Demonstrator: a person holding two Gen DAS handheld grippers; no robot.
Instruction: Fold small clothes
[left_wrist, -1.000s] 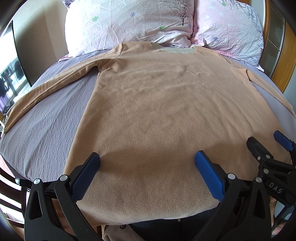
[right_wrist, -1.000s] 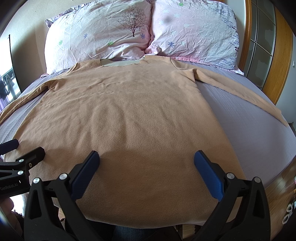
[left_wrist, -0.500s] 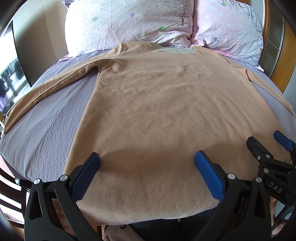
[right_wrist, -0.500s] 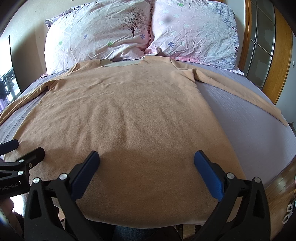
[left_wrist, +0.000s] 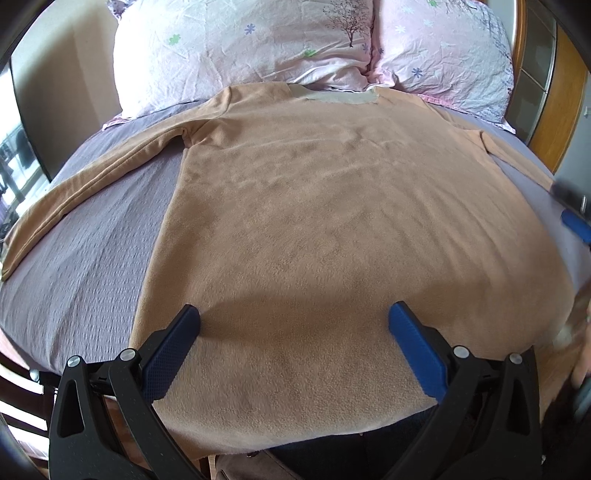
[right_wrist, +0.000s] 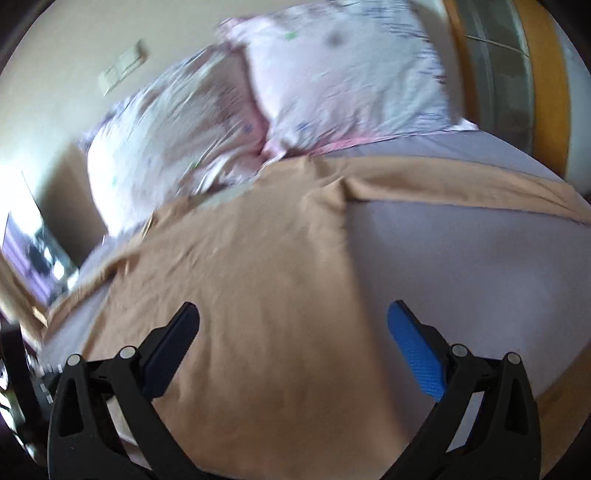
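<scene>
Lying flat across grey bedsheet (left_wrist: 85, 258), neck toward two floral pillows (left_wrist: 236, 48): tan long-sleeved top (left_wrist: 332, 229), sleeves spread to both sides. Hovering over its hem, left gripper (left_wrist: 293, 332), jaws spread wide, empty. Tilted above the top's right edge and sleeve (right_wrist: 461, 184), right gripper (right_wrist: 293, 328), likewise wide apart, gripping nothing; view blurred.

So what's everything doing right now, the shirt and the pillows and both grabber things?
Tan shirt: spread flat on the bed, sleeves out, not folded yet.
Left gripper: open, holding nothing.
Right gripper: open, holding nothing; its view is blurred.
Pillows: side by side at the shirt's collar.
</scene>
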